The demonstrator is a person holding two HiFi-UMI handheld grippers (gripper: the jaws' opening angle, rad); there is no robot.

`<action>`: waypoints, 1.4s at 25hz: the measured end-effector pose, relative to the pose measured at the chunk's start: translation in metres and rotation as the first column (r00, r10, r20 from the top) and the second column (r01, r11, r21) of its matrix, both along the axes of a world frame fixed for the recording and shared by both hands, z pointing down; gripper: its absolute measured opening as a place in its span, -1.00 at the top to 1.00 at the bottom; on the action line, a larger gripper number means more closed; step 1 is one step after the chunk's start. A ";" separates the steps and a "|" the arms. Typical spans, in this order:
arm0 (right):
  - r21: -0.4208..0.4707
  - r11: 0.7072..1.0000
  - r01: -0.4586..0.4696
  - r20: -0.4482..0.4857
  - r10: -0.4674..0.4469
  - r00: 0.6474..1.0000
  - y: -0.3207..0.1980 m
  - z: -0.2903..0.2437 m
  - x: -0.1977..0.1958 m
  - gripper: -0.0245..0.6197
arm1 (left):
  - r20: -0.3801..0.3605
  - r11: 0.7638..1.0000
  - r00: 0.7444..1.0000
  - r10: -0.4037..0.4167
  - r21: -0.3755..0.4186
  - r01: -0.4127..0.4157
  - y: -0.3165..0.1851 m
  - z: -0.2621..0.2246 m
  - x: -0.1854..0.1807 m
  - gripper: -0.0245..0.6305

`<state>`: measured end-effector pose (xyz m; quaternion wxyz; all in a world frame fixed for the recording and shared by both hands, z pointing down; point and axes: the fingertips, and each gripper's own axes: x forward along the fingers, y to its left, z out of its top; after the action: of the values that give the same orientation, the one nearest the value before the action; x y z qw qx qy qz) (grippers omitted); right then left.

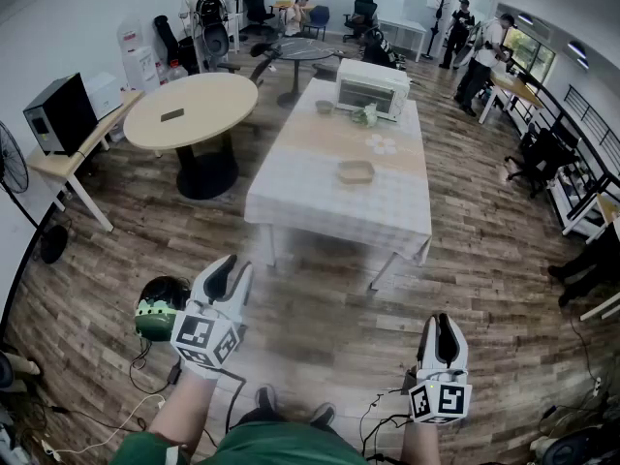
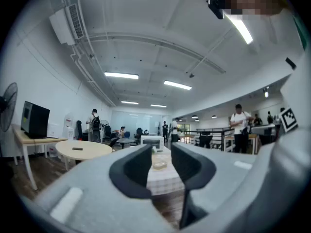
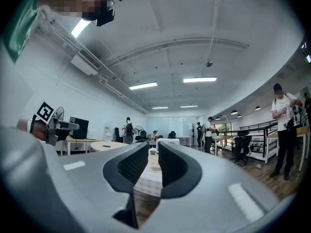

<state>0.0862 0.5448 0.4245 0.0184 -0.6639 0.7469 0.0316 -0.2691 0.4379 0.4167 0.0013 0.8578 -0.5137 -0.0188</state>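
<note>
I hold both grippers over the wooden floor, short of a long table (image 1: 320, 206) covered with a white checked cloth. My left gripper (image 1: 233, 265) is empty, with its jaws a little apart. My right gripper (image 1: 438, 321) is lower and to the right, also empty, with only a narrow gap. On the table are a shallow tan dish (image 1: 356, 171), a small bowl (image 1: 325, 107), something green (image 1: 365, 115) and a white toaster oven (image 1: 371, 87). The left gripper (image 2: 160, 152) frames the dish (image 2: 159, 164) between its jaws. The right gripper (image 3: 153, 154) points at the same table.
A round table (image 1: 194, 109) stands to the left, with a side desk holding a black box (image 1: 60, 114) beyond it. A green helmet (image 1: 160, 308) and cables (image 1: 116, 424) lie on the floor by my feet. Several people stand at the far end, and office chairs (image 1: 533, 158) are at the right.
</note>
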 end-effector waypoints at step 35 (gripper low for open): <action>-0.038 0.999 -0.013 0.174 0.020 0.984 -0.197 0.014 -0.064 0.60 | -0.059 0.998 0.997 0.056 -0.030 -0.058 -0.196 0.008 -0.081 0.53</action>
<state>0.0219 0.3473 0.4389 0.0712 -0.6706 0.7373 -0.0405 -0.3496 0.2421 0.4250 0.0306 0.8711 -0.4888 -0.0354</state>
